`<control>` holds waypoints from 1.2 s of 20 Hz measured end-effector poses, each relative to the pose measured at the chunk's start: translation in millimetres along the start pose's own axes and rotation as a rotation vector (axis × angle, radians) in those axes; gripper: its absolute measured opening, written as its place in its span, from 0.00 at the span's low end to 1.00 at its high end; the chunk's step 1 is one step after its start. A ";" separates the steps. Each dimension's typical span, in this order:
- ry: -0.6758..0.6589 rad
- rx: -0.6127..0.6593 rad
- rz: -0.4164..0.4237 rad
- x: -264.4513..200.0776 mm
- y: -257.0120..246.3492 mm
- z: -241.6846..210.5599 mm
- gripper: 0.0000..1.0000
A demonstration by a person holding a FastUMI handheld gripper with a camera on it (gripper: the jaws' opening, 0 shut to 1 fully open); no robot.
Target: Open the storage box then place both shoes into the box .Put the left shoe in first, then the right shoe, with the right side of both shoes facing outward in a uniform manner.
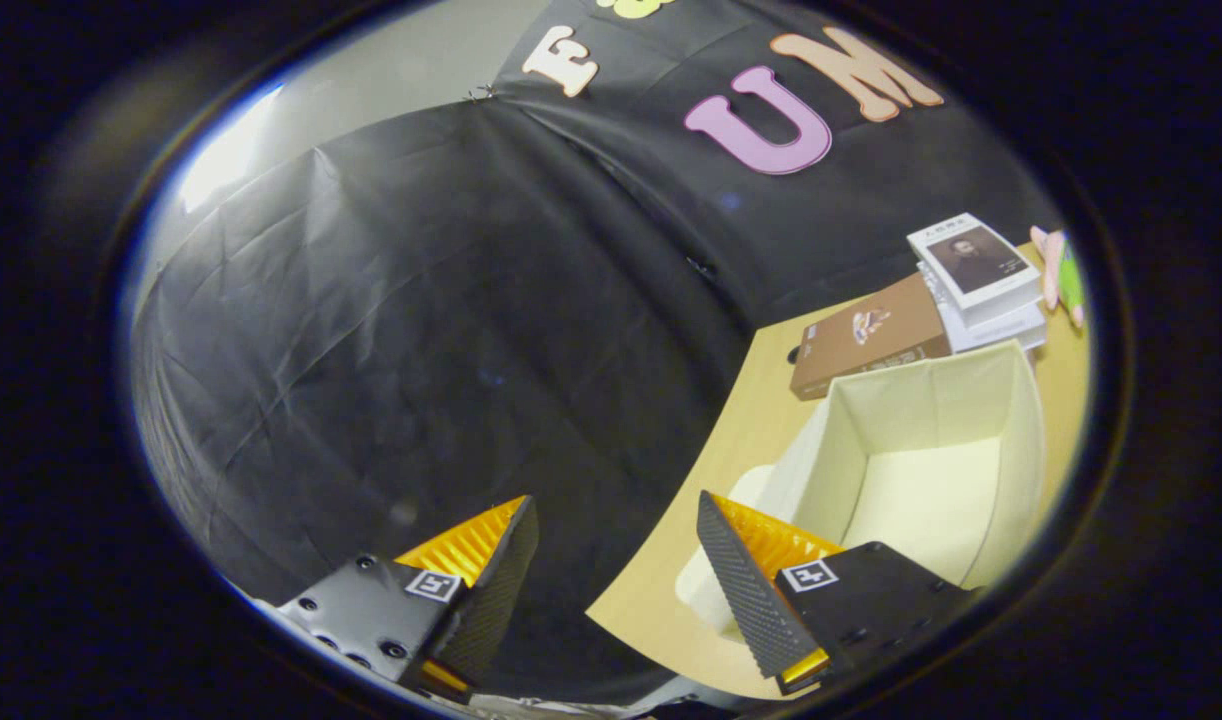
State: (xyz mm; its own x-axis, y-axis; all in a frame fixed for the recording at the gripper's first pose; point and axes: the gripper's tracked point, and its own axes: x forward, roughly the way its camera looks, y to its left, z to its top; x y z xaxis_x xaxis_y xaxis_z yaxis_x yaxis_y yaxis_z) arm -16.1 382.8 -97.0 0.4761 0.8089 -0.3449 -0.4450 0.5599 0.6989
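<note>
The cream fabric storage box (pixel 1021 440) stands open on the wooden table (pixel 741 440), its inside bare. Its lid (pixel 706 590) lies flat on the table against the box's near side, partly behind my right finger. My gripper (pixel 616 525) is open with nothing between its fingers. It hovers off the table's edge, tilted, with the left finger (pixel 491 585) over the dark cloth and the right finger (pixel 746 590) over the lid and the box's near corner.
Beyond the box lie a brown book (pixel 866 335) and a stack of white books (pixel 976 270). A pink and green object (pixel 1061 275) sits at the far end of the table. Black cloth hangs past the table's edge.
</note>
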 end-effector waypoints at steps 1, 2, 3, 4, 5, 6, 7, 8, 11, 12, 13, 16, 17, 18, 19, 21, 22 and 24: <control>-0.010 -0.016 -0.013 -6.5 -6.8 3.5 1.00; -0.019 -0.031 -0.029 -14.6 -12.3 6.4 1.00; -0.027 -0.048 -0.047 -23.3 -20.7 9.6 1.00; -0.036 -0.066 -0.064 -33.2 -26.8 12.8 1.00; -0.045 -0.089 -0.087 -44.2 -34.8 16.6 1.00; -0.054 -0.116 -0.115 -56.0 -46.5 19.3 1.00; -0.059 -0.142 -0.140 -67.6 -57.8 22.8 1.00; -0.067 -0.164 -0.167 -78.9 -68.4 25.9 1.00; -0.097 -0.191 -0.235 -115.2 -100.6 40.6 1.00; -0.108 -0.191 -0.252 -125.6 -110.2 44.7 1.00; -0.115 -0.191 -0.272 -136.1 -123.2 49.2 1.00; -0.131 -0.202 -0.347 -175.5 -161.5 58.4 1.00; -0.136 -0.210 -0.369 -185.7 -172.7 60.4 1.00; -0.139 -0.220 -0.398 -197.0 -185.8 61.1 1.00; -0.138 -0.232 -0.428 -207.8 -200.2 60.9 1.00; -0.128 -0.259 -0.487 -229.8 -228.0 58.1 1.00; -0.118 -0.271 -0.516 -239.2 -242.6 54.1 1.00; -0.094 -0.282 -0.568 -256.1 -272.6 45.4 1.00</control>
State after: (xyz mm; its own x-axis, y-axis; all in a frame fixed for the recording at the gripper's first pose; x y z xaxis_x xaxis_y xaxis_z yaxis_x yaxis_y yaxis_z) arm 17.8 14.9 -170.7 0.7551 0.3600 -0.5479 -0.2798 0.9328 0.2272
